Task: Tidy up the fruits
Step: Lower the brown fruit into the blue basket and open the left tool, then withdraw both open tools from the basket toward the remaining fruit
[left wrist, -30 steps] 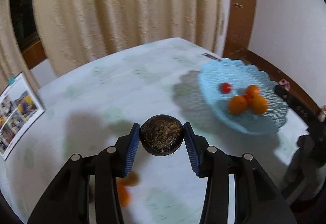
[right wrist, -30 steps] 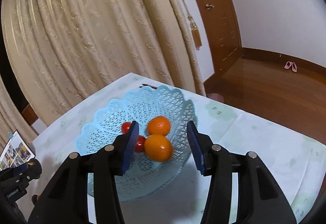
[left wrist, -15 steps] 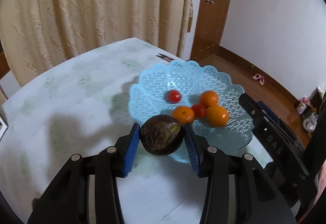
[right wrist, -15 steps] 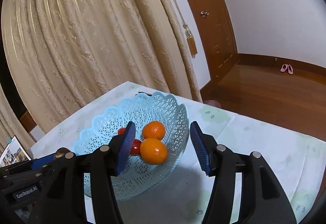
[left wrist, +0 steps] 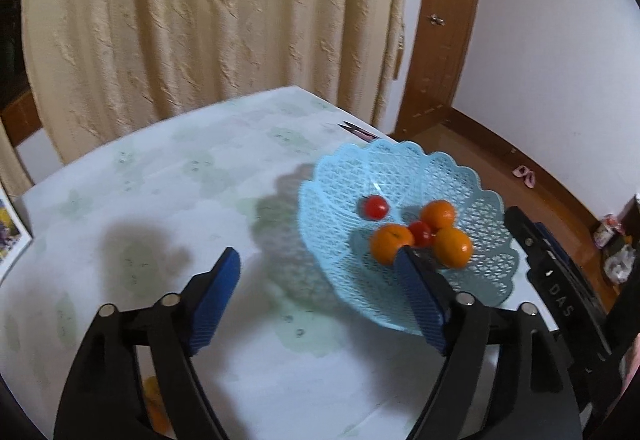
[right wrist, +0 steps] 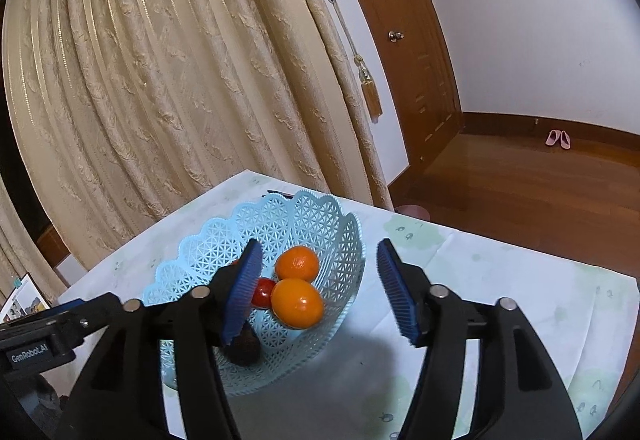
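One blue basket (left wrist: 472, 192) holds three oranges: one at the near left (left wrist: 391, 243), one at the back (left wrist: 439, 214), one at the near right (left wrist: 453, 247). It also holds two red tomatoes, one alone toward the far side (left wrist: 376, 207) and one wedged among the oranges (left wrist: 421, 233), and one dark brown round fruit (right wrist: 244, 348) that shows only in the right wrist view. A fourth orange (left wrist: 154, 400) lies on the bench (left wrist: 160, 200) outside the basket, and two hand-held grippers are in view, the left (left wrist: 316, 298) and the right (right wrist: 318, 286).
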`<state>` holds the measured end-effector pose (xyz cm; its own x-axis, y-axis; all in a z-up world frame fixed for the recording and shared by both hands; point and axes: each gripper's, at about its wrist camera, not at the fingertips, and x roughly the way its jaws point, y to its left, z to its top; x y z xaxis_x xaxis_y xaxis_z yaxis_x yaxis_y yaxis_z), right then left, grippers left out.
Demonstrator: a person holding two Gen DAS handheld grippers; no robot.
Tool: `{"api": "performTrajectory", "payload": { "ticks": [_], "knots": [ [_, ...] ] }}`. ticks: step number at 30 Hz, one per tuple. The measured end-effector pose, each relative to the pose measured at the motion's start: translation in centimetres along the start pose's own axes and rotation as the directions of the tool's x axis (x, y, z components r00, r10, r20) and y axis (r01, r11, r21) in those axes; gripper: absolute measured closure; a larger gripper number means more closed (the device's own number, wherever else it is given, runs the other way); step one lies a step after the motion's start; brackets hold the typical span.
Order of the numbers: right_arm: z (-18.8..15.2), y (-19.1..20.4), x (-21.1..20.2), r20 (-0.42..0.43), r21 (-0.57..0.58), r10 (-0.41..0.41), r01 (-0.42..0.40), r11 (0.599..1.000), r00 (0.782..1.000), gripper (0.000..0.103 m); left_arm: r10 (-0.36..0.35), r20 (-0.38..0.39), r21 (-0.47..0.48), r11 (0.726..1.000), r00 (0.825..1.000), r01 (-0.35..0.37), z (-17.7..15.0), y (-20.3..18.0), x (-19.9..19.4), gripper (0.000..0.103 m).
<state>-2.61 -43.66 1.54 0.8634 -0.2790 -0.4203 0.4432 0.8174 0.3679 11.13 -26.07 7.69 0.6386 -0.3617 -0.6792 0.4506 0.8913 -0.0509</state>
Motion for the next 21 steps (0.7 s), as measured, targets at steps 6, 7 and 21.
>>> {"api": "performTrajectory", "payload": {
  "ticks": [6, 7, 21],
  "knots": [
    [-0.2, 0.2, -0.1, 0.005, -0.016, -0.004, 0.004, 1.000, 1.000, 0.036, 0.077, 0.024, 0.034, 0.996, 0.997, -0.078, -0.7, 0.4, -0.8, 0.022],
    [-0.2, 0.3, -0.1, 0.005, -0.018, -0.005, 0.005, 1.000, 1.000, 0.036, 0.086, 0.025, 0.036, 0.996, 0.996, -0.087, -0.8, 0.5, -0.9, 0.022],
    [-0.3, 0.6, -0.5, 0.018, -0.037, -0.029, 0.030, 0.999, 0.999, 0.036, 0.164, 0.049, 0.021, 0.986, 0.985, -0.165, -2.2, 2.9, -2.9, 0.022]
  ]
}}
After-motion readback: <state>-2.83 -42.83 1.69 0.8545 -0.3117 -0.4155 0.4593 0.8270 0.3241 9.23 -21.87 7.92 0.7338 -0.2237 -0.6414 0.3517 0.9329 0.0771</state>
